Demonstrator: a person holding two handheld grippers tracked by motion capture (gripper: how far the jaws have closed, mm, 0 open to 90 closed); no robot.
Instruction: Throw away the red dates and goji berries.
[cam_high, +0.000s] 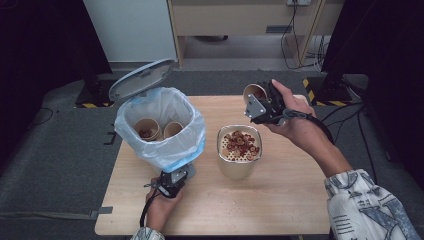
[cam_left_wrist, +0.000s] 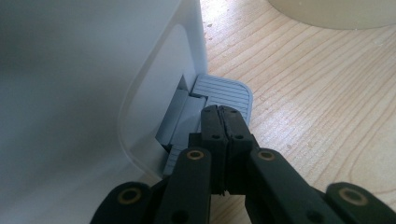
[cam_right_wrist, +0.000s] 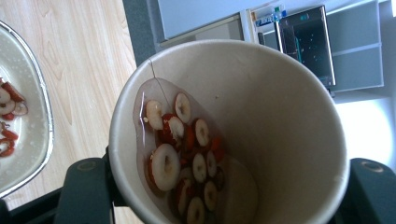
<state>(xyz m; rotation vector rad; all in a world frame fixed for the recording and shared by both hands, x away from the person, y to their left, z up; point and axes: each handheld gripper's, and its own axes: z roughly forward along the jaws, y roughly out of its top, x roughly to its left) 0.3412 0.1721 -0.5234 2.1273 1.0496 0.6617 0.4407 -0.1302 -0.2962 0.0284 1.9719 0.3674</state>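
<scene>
From the high view, the right gripper (cam_high: 260, 102) holds a paper cup (cam_high: 254, 92) tipped on its side above and behind the strainer pot (cam_high: 239, 151), whose perforated top already carries red slices; the right hand (cam_high: 292, 117) reaches in from the right with the wrist bent inward. The left gripper (cam_high: 172, 181) sits low at the foot of the bin (cam_high: 160, 125), whose lid stands up and which holds two used cups. In the left gripper view the jaws are clenched together with nothing between them, their tips pressing the grey pedal (cam_left_wrist: 224, 93) just ahead. In the right gripper view the jaws grasp the cup (cam_right_wrist: 233, 135) from both sides; slices (cam_right_wrist: 187, 158) and liquid lie against its lower wall. The step looks like draining: next, tilt further over the strainer.
</scene>
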